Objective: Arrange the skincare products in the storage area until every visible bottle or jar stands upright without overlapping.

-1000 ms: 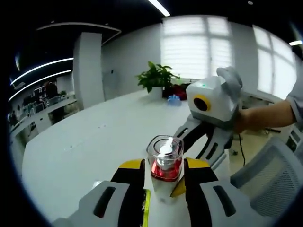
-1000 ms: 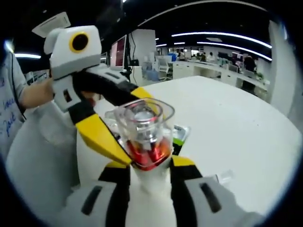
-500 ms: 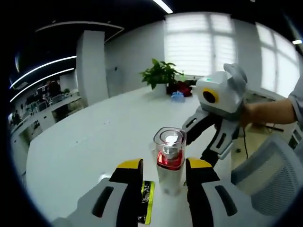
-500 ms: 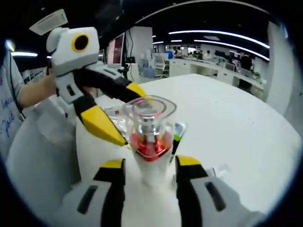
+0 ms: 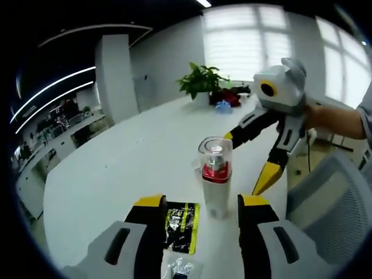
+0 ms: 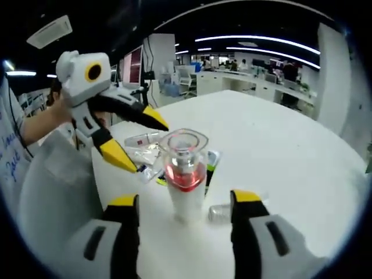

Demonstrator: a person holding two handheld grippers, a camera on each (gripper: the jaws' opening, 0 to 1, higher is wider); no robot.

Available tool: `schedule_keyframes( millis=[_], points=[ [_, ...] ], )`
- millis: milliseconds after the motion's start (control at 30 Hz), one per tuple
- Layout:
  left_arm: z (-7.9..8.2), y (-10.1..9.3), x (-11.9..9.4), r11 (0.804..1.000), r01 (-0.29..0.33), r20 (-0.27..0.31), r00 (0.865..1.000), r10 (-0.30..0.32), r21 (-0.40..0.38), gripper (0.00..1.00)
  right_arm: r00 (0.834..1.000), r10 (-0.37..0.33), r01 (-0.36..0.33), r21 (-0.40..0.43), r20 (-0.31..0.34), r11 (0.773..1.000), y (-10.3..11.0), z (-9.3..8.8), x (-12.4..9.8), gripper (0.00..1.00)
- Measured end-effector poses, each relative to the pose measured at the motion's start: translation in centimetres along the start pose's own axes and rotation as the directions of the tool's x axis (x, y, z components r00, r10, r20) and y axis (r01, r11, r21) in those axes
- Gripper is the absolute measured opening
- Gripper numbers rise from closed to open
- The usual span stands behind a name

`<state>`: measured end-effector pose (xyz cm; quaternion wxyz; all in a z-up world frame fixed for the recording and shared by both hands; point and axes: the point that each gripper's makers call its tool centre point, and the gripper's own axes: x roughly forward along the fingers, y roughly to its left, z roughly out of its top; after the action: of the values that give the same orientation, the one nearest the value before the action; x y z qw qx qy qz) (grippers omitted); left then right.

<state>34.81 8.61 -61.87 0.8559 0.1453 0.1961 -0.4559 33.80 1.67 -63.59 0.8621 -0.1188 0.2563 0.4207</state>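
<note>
I have one white table, wide and round-edged, carrying everything I can count. Two grippers are over it: my left gripper has its yellow-tipped jaws spread wide, touching nothing, and my right gripper is likewise spread and free of the bottle. In the left gripper view the right one comes in from the far side, jaws parted, held by a hand. One bottle stands upright on the table: white body, red collar, clear square cap. From the left gripper it sits just ahead of the jaw tips, nearer the right-hand jaw, apart from both. From the right gripper the bottle stands between the jaw tips and a little beyond them, with a gap either side. One dark sachet with yellow-green print lies flat just beside the bottle's base, between my left jaws. I count several clear crinkled packets lying flat behind the bottle, near the left gripper's tips; exactly how many I cannot tell. One small clear item lies by the right jaw, too blurred to identify.
</note>
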Motion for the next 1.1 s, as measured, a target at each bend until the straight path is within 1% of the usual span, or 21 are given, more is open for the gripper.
schedule_keyframes(
  millis=[67, 167, 267, 433, 533, 633, 667, 767, 933, 1100],
  points=[
    [-0.3, 0.4, -0.5, 1.0, -0.018, -0.011, 1.0, 0.018, -0.004, 0.54, 1.0, -0.008, 0.008, -0.001, -0.001, 1.0, 0.1, 0.1, -0.3, 0.71],
    [-0.8, 0.8, -1.3, 0.999, -0.041, -0.024, 0.999, 0.04, -0.007, 0.56, 1.0, -0.021, 0.021, -0.003, -0.012, 1.0, 0.2, 0.2, -0.8, 0.77],
    [-1.2, 1.1, -1.9, 0.998, -0.061, -0.031, 0.998, 0.061, -0.01, 0.63, 0.999, -0.034, 0.034, -0.008, -0.016, 0.999, 0.4, 0.2, -1.2, 0.83],
    [-1.5, 1.9, -3.2, 0.996, -0.086, -0.036, 0.996, 0.086, -0.011, 0.68, 0.998, -0.058, 0.058, -0.018, -0.025, 0.998, 0.5, 0.4, -1.9, 0.88],
    [-1.8, 2.3, -4.0, 0.995, -0.103, -0.044, 0.994, 0.103, -0.009, 0.69, 0.998, -0.063, 0.062, -0.026, -0.025, 0.998, 0.6, 0.4, -2.1, 0.9],
    [-2.0, 2.5, -4.7, 0.994, -0.107, -0.04, 0.994, 0.106, -0.015, 0.71, 0.997, -0.074, 0.072, -0.046, -0.023, 0.996, 0.6, 0.5, -2.1, 0.97],
    [-2.2, 2.5, -4.9, 0.994, -0.108, -0.045, 0.993, 0.108, -0.016, 0.72, 0.996, -0.081, 0.079, -0.06, -0.029, 0.995, 0.5, 0.4, -2.2, 0.97],
    [-2.8, 2.9, -5.6, 0.992, -0.128, -0.055, 0.99, 0.127, -0.012, 0.77, 0.996, -0.084, 0.082, -0.046, -0.032, 0.996, 0.6, 0.3, -2.3, 0.99],
    [-3.5, 2.9, -6.6, 0.991, -0.131, -0.067, 0.989, 0.13, -0.008, 0.79, 0.996, -0.082, 0.081, -0.024, -0.026, 0.996, 1.0, 0.2, -2.8, 0.99],
    [-4.4, 3.3, -7.7, 0.989, -0.144, -0.085, 0.986, 0.14, -0.037, 0.83, 0.997, -0.078, 0.078, -0.025, -0.028, 0.997, 1.3, 0.4, -3.0, 0.99]
  ],
)
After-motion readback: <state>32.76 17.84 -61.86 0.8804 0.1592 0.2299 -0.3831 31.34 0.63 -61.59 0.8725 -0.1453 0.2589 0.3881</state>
